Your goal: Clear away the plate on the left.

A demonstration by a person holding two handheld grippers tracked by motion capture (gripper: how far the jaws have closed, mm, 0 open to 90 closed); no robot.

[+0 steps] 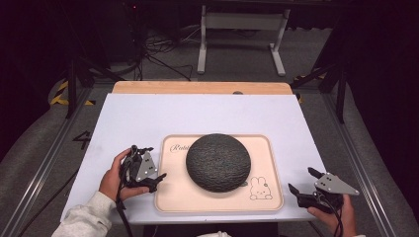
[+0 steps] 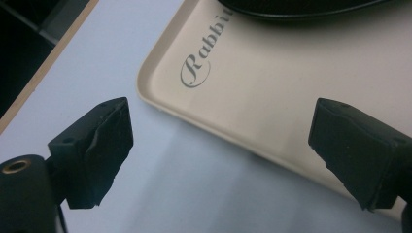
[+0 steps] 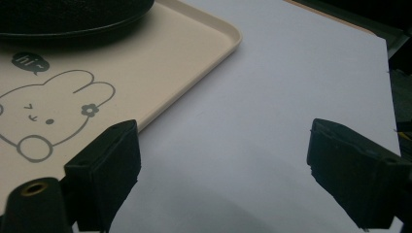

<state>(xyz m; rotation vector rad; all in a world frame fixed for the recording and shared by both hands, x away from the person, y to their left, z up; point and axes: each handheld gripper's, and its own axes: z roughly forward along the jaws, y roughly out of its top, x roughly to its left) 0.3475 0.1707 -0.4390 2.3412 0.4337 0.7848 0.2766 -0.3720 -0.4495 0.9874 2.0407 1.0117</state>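
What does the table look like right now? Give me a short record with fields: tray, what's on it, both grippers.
tray: beige tray with a rabbit drawing, flat on the white table
on tray: dark round dome, near the middle
left gripper: open, holding nothing, just off the tray's left edge
right gripper: open, holding nothing, over the table right of the tray
contact: neither gripper touches the dome

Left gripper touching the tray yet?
Apart. In the left gripper view, the left gripper has open jaws hanging above the white tabletop and the tray edge, gripping nothing.
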